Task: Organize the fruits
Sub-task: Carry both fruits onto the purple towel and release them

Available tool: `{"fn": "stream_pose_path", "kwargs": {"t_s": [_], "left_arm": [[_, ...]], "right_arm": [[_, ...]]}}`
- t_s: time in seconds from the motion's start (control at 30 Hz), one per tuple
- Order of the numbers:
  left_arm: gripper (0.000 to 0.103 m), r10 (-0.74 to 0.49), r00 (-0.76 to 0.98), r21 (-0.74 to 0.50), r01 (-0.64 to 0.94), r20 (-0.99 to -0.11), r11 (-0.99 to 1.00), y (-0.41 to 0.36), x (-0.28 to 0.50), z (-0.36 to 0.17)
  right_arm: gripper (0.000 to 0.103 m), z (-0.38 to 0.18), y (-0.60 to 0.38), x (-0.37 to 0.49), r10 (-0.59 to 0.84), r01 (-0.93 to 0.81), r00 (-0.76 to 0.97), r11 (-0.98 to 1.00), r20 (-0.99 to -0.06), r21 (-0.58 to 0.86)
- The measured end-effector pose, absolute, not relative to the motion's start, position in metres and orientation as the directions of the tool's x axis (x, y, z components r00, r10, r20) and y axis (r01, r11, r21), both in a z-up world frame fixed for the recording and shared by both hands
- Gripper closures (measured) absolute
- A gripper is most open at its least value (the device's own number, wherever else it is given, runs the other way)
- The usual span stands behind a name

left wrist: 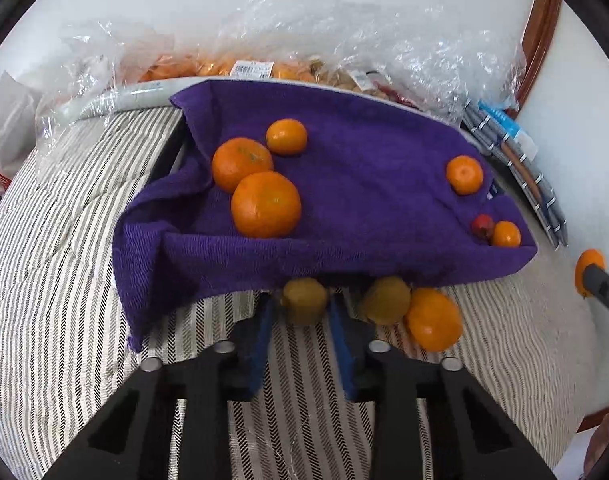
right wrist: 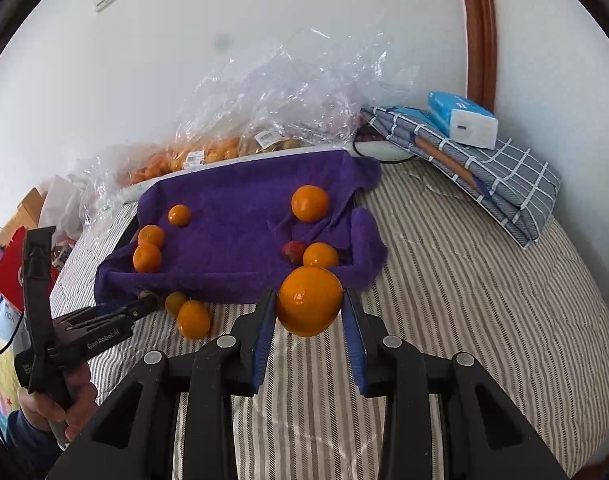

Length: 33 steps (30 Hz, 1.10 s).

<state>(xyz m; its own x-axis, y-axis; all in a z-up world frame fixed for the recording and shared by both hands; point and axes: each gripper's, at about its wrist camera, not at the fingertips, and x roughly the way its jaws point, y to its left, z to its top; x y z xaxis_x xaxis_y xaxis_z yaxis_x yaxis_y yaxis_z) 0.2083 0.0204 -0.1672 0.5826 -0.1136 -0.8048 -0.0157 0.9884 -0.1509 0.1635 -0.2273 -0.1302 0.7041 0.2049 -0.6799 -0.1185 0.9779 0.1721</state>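
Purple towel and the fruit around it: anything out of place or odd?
Two fruits lie on the striped bedding, off the purple towel's front edge. One small red fruit sits among the oranges. The towel is rumpled, hanging over the edge.

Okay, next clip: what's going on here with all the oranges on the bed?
A person with a gripper in each hand is sorting fruit on a striped bed. The right gripper is clamped on a large orange just in front of the purple towel. The left gripper is shut on a small dull-yellow fruit at the towel's near edge, beside two more loose fruits. Five oranges and one small red fruit lie on the towel.
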Motion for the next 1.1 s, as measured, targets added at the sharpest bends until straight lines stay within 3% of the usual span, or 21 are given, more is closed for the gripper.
{"fn": "stream_pose_path", "kwargs": {"t_s": [0.73, 1.1], "left_arm": [[0.080, -0.109, 0.701, -0.235, -0.086, -0.705, 0.968, 0.079, 0.165, -0.087], [0.080, -0.131, 0.711, -0.271, -0.087, -0.691, 0.959, 0.084, 0.201, -0.083]], "right_arm": [[0.070, -0.105, -0.211, 0.146, 0.170, -0.094, 0.745, 0.984, -0.645, 0.151], [0.070, -0.111, -0.218, 0.177, 0.152, -0.093, 0.752, 0.988, -0.642, 0.125]]}}
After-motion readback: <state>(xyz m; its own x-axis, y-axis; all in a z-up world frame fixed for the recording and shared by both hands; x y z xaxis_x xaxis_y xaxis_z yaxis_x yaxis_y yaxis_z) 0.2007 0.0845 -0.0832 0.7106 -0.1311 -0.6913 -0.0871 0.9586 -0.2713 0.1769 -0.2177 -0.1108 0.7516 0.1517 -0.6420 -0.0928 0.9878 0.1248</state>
